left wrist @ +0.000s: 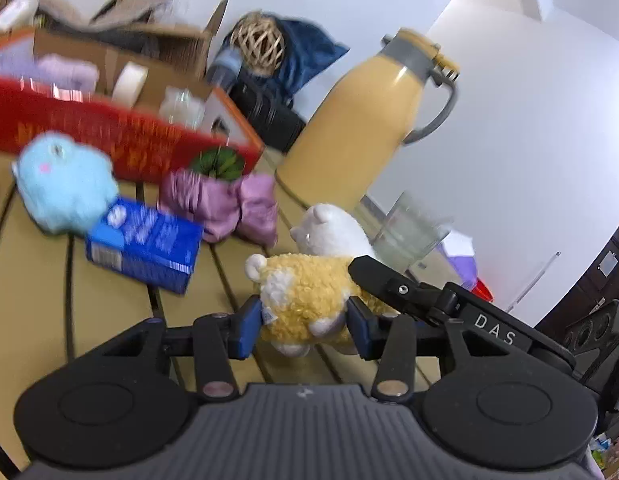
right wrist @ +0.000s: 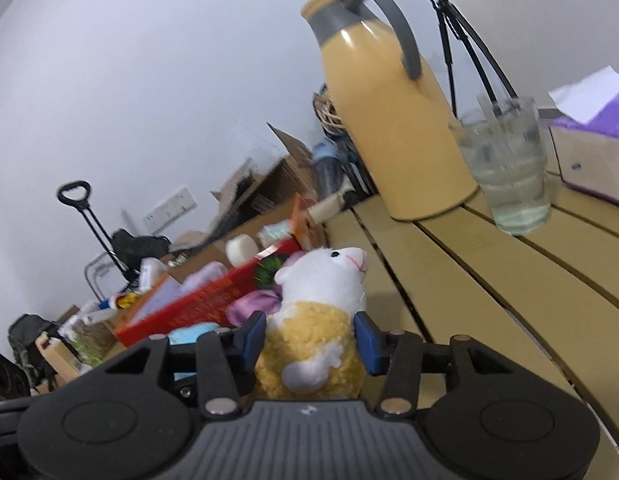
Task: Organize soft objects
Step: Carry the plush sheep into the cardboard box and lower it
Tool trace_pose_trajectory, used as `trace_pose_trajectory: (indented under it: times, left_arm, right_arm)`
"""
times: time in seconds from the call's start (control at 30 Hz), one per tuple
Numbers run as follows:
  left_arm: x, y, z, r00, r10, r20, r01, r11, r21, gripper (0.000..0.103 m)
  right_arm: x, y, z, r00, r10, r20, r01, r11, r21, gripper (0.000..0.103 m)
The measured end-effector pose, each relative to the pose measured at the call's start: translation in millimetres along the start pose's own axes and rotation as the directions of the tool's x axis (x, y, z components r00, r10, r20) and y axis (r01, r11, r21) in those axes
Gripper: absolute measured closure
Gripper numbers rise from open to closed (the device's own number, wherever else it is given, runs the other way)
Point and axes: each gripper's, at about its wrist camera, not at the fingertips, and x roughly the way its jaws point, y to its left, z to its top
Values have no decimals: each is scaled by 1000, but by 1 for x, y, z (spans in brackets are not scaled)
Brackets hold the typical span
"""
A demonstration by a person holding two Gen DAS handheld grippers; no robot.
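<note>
A yellow and white plush alpaca sits on the slatted wooden table. My left gripper is shut on its yellow body, blue pads on both sides. My right gripper is shut on the same alpaca from the other side; its white head points away from me. The right gripper's black finger shows in the left wrist view. A light blue plush and a pink plush with a green top lie at the far left by a red box.
A blue carton lies next to the blue plush. A yellow thermos jug, a glass and a purple tissue box stand on the table. Cardboard boxes and clutter lie beyond the red box.
</note>
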Motion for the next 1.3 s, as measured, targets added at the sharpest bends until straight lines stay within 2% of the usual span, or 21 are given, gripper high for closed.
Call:
trace_pose_trajectory:
  times: [0.17, 0.33, 0.43, 0.57, 0.63, 0.67, 0.7, 0.77, 0.83, 0.97, 1.07, 1.1, 1.17, 1.2, 1.3]
  left_arm:
    - [-25, -5, 28, 996, 27, 79, -30, 999, 31, 57]
    - [-19, 18, 94, 993, 51, 107, -50, 999, -15, 57]
    - [4, 40, 132, 992, 70, 102, -65, 997, -51, 57]
    - [52, 77, 159, 992, 107, 62, -102, 991, -82, 56]
    - [69, 93, 157, 985, 173, 15, -169, 976, -139, 59]
    - [74, 97, 156, 981, 192, 14, -189, 972, -137, 59]
    - [78, 100, 155, 976, 215, 22, -210, 968, -136, 59]
    - [78, 102, 153, 974, 224, 35, -219, 969, -118, 59]
    - [75, 102, 152, 972, 233, 36, -228, 968, -109, 58]
    - [52, 99, 151, 961, 267, 66, -261, 961, -86, 58]
    - [16, 84, 146, 938, 323, 128, -324, 946, -13, 54]
    - [-4, 80, 140, 926, 341, 162, -347, 938, 8, 45]
    - [-42, 77, 120, 904, 375, 204, -386, 922, 15, 39]
    - [-63, 77, 107, 899, 384, 211, -394, 919, 10, 38]
    - [-120, 71, 76, 881, 427, 202, -435, 901, -6, 35]
  right_arm:
    - [3, 28, 25, 998, 66, 18, -66, 997, -26, 56]
    - [60, 53, 77, 991, 133, -29, -134, 990, -41, 57]
    - [105, 66, 101, 990, 129, -58, -132, 989, -60, 57]
    - [174, 67, 122, 989, 64, -135, -72, 996, -55, 56]
    - [203, 72, 117, 984, -2, -178, -25, 989, -148, 57]
    - [214, 72, 111, 982, -42, -182, 8, 983, -182, 58]
    - [226, 73, 105, 977, -91, -194, 44, 972, -232, 66]
    - [237, 73, 92, 970, -145, -196, 81, 950, -302, 75]
    - [238, 77, 86, 969, -158, -191, 83, 934, -349, 79]
    - [215, 87, 94, 975, -148, -167, 79, 929, -360, 75]
    - [182, 96, 112, 984, -103, -147, 47, 939, -340, 75]
    - [167, 99, 119, 986, -87, -141, 35, 940, -340, 75]
    - [135, 105, 128, 989, -60, -134, 6, 928, -374, 68]
    - [116, 108, 130, 990, -44, -134, -12, 919, -395, 61]
    - [74, 113, 129, 990, -5, -142, -57, 899, -434, 51]
